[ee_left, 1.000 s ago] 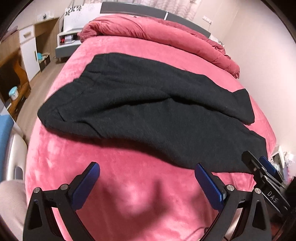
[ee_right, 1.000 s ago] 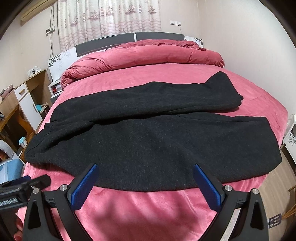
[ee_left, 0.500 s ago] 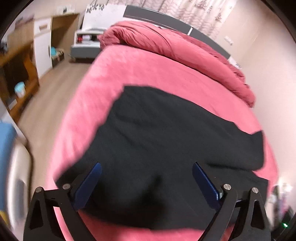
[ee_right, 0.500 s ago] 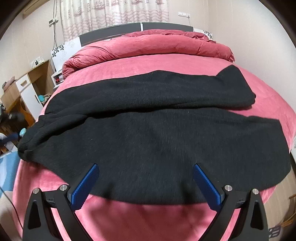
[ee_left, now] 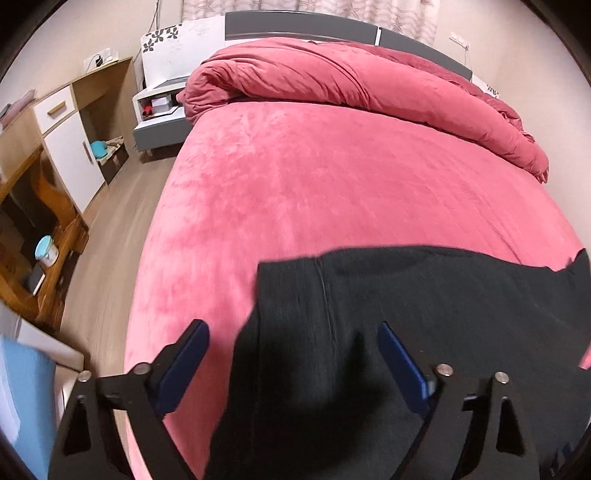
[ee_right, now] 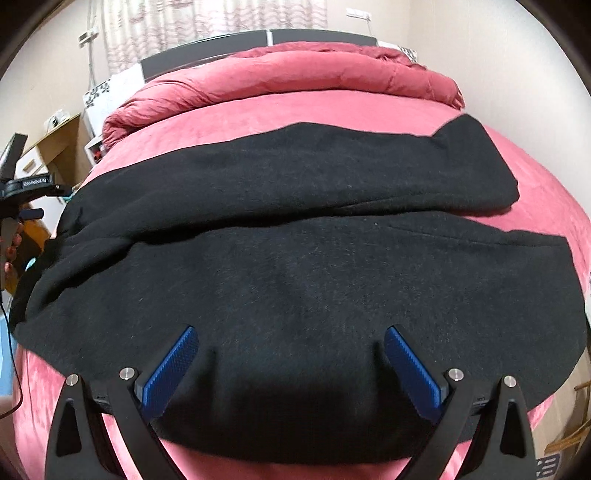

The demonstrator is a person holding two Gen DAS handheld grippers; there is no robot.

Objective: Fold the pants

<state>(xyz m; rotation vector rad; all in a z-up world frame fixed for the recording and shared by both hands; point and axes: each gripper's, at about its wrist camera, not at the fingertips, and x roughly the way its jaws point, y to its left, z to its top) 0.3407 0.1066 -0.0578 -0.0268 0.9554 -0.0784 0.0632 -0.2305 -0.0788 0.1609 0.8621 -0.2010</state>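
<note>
Pink bed (ee_left: 332,192) carrying black pants (ee_right: 295,280) sprawled across near edge, legs toward right side. Left gripper (ee_left: 291,354) over waistband corner, jaws wide but closing, nothing pinched; right gripper (ee_right: 291,358) spread wide above near leg. Risks: pinching one layer only (thick fleece), dragging bedcover, skewing fold.

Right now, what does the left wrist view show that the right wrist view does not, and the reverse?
Only the left wrist view shows the wooden floor, the blue-lidded jar on the wooden shelf, and the pants' end seam up close.

Only the right wrist view shows both legs of the black pants spread across the bed, and the left tool from outside, at the pants' end.

Both show the pink sheet, the rolled duvet and the headboard; each view's own tool is open over the cloth.
</note>
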